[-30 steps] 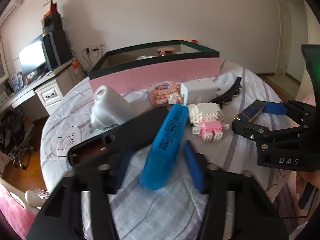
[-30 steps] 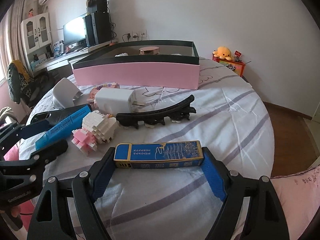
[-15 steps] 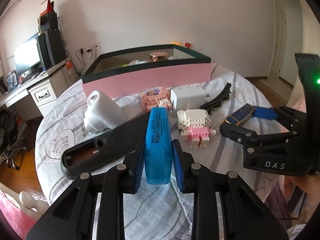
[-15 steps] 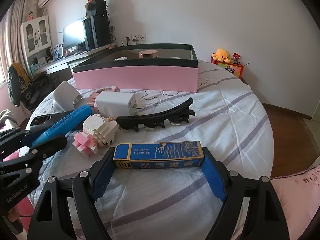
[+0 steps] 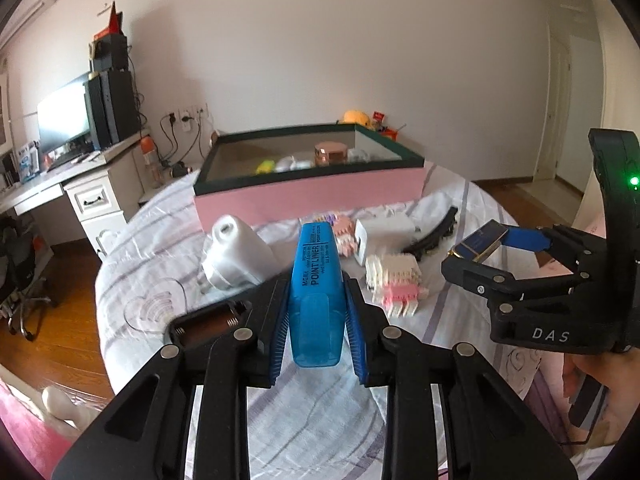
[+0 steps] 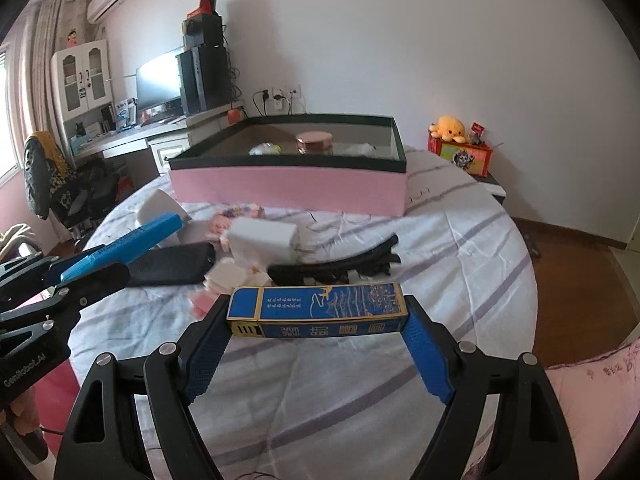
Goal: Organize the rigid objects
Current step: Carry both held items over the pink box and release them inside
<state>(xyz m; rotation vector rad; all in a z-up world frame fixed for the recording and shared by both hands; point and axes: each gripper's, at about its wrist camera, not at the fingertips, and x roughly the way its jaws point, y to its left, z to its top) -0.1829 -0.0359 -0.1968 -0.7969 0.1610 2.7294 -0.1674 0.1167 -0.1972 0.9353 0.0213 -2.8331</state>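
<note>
My left gripper (image 5: 316,312) is shut on a blue highlighter (image 5: 318,284) and holds it above the bed; it also shows in the right wrist view (image 6: 120,248). My right gripper (image 6: 318,320) is shut on a blue and gold box (image 6: 318,310), held by its ends and lifted; the box also shows in the left wrist view (image 5: 480,238). A pink box with a dark green rim (image 5: 308,196) stands at the back and holds a copper-lidded jar (image 5: 330,154) and other small items.
On the striped sheet lie a white plug (image 5: 236,256), a black remote with open battery bay (image 5: 208,322), a white charger (image 5: 380,234), pink and white brick models (image 5: 396,284), a black hair clip (image 6: 336,266). A desk with monitor (image 5: 64,120) stands left.
My left gripper closed on the blue highlighter and lifted it off the bed. My right gripper raised the blue and gold box. Both have risen, so the pink box's inside shows.
</note>
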